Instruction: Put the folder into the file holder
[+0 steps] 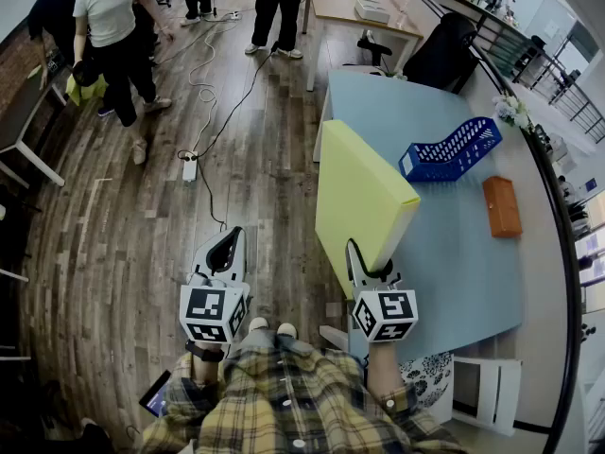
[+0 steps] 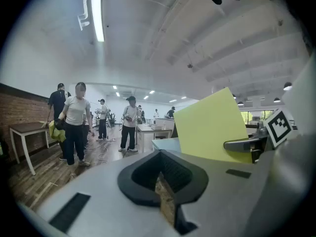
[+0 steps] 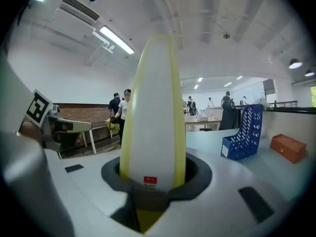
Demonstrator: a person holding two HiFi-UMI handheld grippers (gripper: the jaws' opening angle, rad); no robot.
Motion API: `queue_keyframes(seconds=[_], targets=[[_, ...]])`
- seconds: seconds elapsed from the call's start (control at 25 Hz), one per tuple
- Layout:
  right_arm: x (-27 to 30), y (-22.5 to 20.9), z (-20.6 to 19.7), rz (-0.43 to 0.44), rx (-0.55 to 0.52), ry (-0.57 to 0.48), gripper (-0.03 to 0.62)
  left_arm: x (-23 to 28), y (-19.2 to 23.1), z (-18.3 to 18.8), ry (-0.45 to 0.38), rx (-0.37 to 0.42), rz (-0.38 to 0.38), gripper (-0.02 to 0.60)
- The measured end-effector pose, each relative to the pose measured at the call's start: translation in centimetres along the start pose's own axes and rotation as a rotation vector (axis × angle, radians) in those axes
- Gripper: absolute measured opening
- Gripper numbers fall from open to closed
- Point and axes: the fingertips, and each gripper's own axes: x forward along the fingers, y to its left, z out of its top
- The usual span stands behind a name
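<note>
1. The table (image 1: 454,253) is on my right and carries the holder.
2. The yellow folder (image 1: 359,192) hangs in the air over the near left edge of the table. It stands on its edge and is well apart from the holder.
3. The blue holder (image 1: 452,149) stands at the far side of the table, near an orange box (image 1: 502,206).
4. My right hand-held gripper (image 1: 367,265) has its jaws pressed on the near bottom end of the folder. This grip is far from the middle, so I think the folder can swing. I should carry it forward slowly, turn its thin edge in line with the holder's slot, lower it inside, and only then release.
5. My left hand-held gripper (image 1: 225,249) is over the floor, jaws together and empty. It could steady the holder.
</note>
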Motion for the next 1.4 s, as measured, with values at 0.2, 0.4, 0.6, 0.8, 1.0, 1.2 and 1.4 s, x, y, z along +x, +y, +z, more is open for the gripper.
queue_keyframes(seconds=[0.2, 0.4, 0.6, 0.8, 1.0, 1.2, 1.4], targets=[[1.3, 1.0, -0.6, 0.034, 0.000, 0.071, 0.149, -0.6, 0.9, -0.6, 0.028, -0.001, 0.033, -0.009], [2.1, 1.6, -1.2, 0.054, 0.026, 0.098, 0.149, -0.3, 2.0, -1.4, 0.056, -0.008, 0.048, -0.009], [4.6, 1.3, -1.6, 0.035, 0.035, 0.116, 0.149, 2.8, 3.7, -1.7, 0.059, -0.015, 0.017, -0.009], [9.6, 1.2, -0.9, -0.008, 0.041, 0.116, 0.149, 7.8, 7.0, -0.8, 0.047, -0.009, -0.022, -0.009], [16.3, 1.7, 1.4, -0.045, 0.041, 0.112, 0.150, 13.0, 11.9, 1.4, 0.040, 0.004, -0.060, -0.009], [22.2, 2.3, 3.2, -0.067, 0.034, 0.113, 0.149, 17.3, 16.9, 3.2, 0.036, 0.008, -0.073, -0.009], [26.3, 3.0, 3.6, -0.088, 0.043, 0.137, 0.150, 20.1, 20.9, 3.8, 0.039, 0.006, -0.079, -0.009]])
